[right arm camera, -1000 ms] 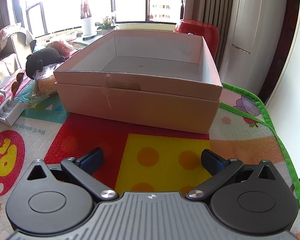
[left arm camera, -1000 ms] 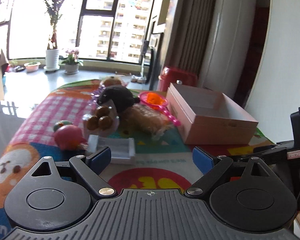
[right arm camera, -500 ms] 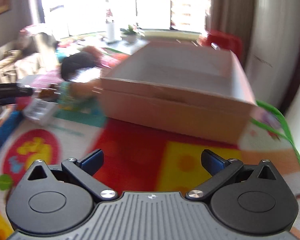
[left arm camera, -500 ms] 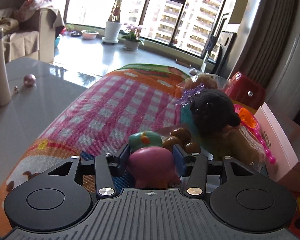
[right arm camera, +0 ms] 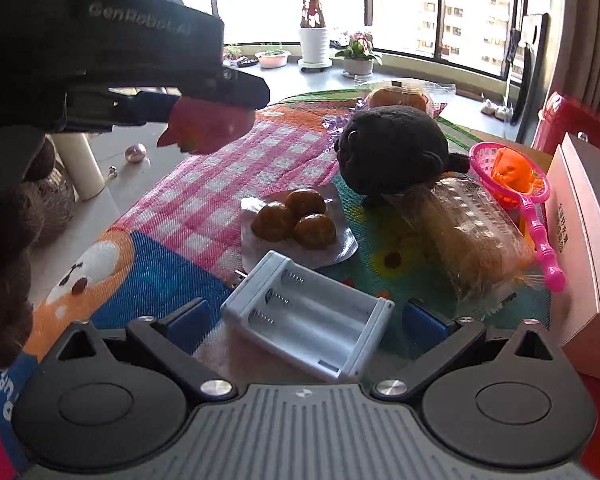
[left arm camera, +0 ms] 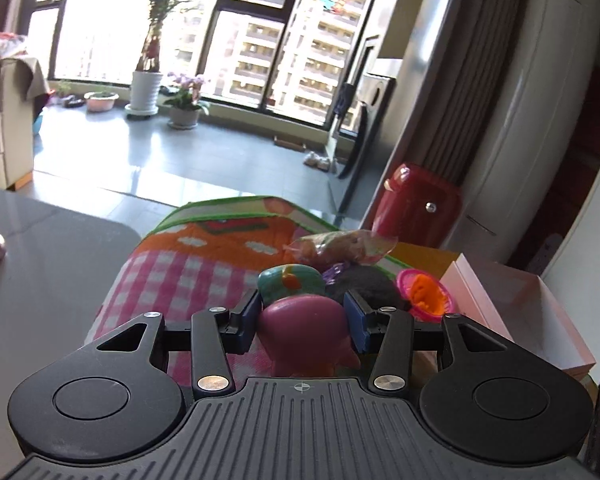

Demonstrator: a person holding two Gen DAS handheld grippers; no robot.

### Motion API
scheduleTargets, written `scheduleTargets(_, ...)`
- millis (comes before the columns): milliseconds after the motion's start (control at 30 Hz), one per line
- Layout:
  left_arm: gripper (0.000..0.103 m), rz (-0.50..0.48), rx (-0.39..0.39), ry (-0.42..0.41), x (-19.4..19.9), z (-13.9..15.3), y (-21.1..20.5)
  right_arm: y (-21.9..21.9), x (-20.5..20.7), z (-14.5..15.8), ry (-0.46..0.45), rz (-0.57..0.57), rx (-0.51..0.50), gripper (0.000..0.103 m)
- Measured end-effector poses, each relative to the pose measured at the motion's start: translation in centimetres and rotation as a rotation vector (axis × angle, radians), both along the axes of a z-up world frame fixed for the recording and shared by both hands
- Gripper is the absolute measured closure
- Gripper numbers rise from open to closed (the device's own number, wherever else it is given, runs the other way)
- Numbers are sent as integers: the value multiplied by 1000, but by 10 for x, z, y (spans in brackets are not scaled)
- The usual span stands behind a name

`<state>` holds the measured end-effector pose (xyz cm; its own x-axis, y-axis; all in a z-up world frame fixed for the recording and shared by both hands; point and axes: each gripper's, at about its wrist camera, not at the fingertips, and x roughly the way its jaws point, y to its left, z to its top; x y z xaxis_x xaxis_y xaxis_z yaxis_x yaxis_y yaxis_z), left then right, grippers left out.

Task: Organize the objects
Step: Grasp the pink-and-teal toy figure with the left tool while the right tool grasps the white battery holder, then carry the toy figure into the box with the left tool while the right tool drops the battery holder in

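- Gripping a pink toy [left arm camera: 303, 326], left gripper [left arm camera: 303, 318] has both pads closed against its sides; toy is lifted off the play mat [left arm camera: 188, 276], also seen raised in the right wrist view [right arm camera: 210, 130].
- Right gripper [right arm camera: 304, 316] is spread wide, holding nothing, low over a white battery holder [right arm camera: 306, 324] that lies on the mat between its fingers.
- Mat [right arm camera: 204, 200] is colourful, pink checks and cartoon prints, covering a table.
- On mat: tray of brown balls [right arm camera: 296, 220], black plush [right arm camera: 392, 154], wrapped bread roll [right arm camera: 476, 236], pink net scoop [right arm camera: 516, 184].
- Pink cardboard box [left arm camera: 516, 304] at the mat's right edge, open top.
- Room: big windows [left arm camera: 260, 36], potted plants [left arm camera: 146, 84], grey tile floor [left arm camera: 172, 160], red stool [left arm camera: 416, 208].
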<state>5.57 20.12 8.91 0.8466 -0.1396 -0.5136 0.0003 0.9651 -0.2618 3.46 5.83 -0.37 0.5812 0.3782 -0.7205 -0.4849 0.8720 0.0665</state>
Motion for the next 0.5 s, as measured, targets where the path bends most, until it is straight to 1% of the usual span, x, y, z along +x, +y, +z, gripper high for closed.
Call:
scheduleTargets(33, 53, -15, 10, -10, -3, 5, -4, 1, 3, 3, 18, -10, -1, 13)
scheduleTargets(133, 52, -55, 61, -77, -25, 7, -18, -4, 2, 5, 48, 4, 5, 14)
scheduleTargets(167, 52, -61, 66, -102, -35, 4, -22, -5, -2, 4, 38, 39, -3, 14)
scheduleTargets(200, 52, -62, 53, -107, -41, 0, -24, -9, -11, 2, 15, 82, -17, 14)
scheduleTargets(233, 52, -65, 13, -86, -45, -5, -26, -16, -21, 2, -8, 94, -35, 14)
scheduleTargets(267, 53, -85, -33, -60, -48, -10, -27, -27, -29, 3, -8, 72, -45, 14)
scheduleTargets(300, 53, -118, -57, -46, -50, -12, -29, -39, -36, 6, 22, 48, -40, 14)
scheduleTargets(333, 53, -146, -48, -46, -53, -12, -35, -53, -45, 10, 42, 44, -32, 14)
scheduleTargets(367, 52, -165, -19, -48, -57, -11, -41, -64, -57, 14, 27, 47, -40, 14)
scheduleTargets(400, 52, -180, 4, -47, -60, -10, -47, -74, -70, 18, -14, 38, -67, 14)
scheduleTargets(433, 52, -201, 10, -38, -63, -10, -52, -84, -82, 21, -52, 18, -95, 14)
scheduleTargets(467, 52, -234, 4, -22, -67, -9, -57, -94, -94, 24, -71, -5, -110, 14)
scheduleTargets(500, 52, -280, 2, 0, -71, -10, -62, -106, -106, 27, -71, -21, -110, 14)
